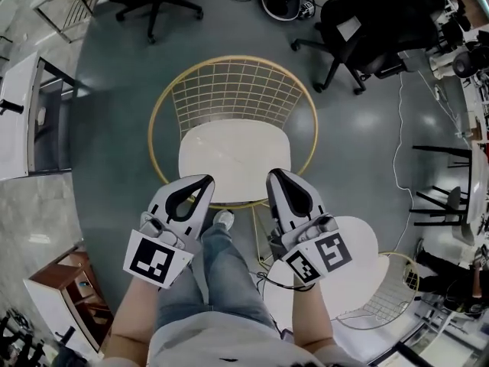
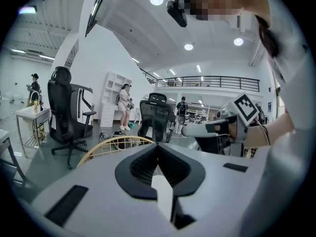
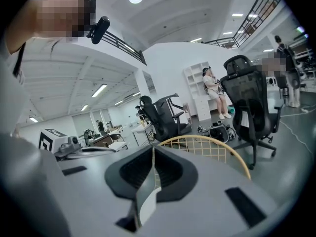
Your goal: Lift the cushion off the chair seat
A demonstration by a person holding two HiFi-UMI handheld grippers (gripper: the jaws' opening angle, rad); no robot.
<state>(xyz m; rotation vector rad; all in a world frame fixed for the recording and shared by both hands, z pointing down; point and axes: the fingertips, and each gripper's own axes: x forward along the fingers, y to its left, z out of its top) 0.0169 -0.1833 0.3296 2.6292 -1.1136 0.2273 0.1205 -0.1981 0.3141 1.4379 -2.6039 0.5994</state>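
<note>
A white cushion [image 1: 233, 157] lies on the seat of a gold wire chair [image 1: 229, 90] in the middle of the head view. My left gripper [image 1: 206, 180] hovers over the cushion's near left edge, jaws shut with nothing between them. The right gripper [image 1: 273, 173] hovers over the near right edge, also shut and empty. In the left gripper view the shut jaws [image 2: 158, 145] point at the gold chair back [image 2: 111, 144], and a strip of cushion [image 2: 163, 191] shows below them. The right gripper view has its shut jaws [image 3: 153, 147] before the chair back [image 3: 210, 146].
A second white-seated wire chair [image 1: 359, 270] stands at my right, beside my legs. Black office chairs [image 1: 382, 21] stand behind the gold chair. A desk [image 1: 19, 117] and a wooden cabinet [image 1: 65, 281] are on the left; cables [image 1: 397, 151] trail on the right. People stand far off.
</note>
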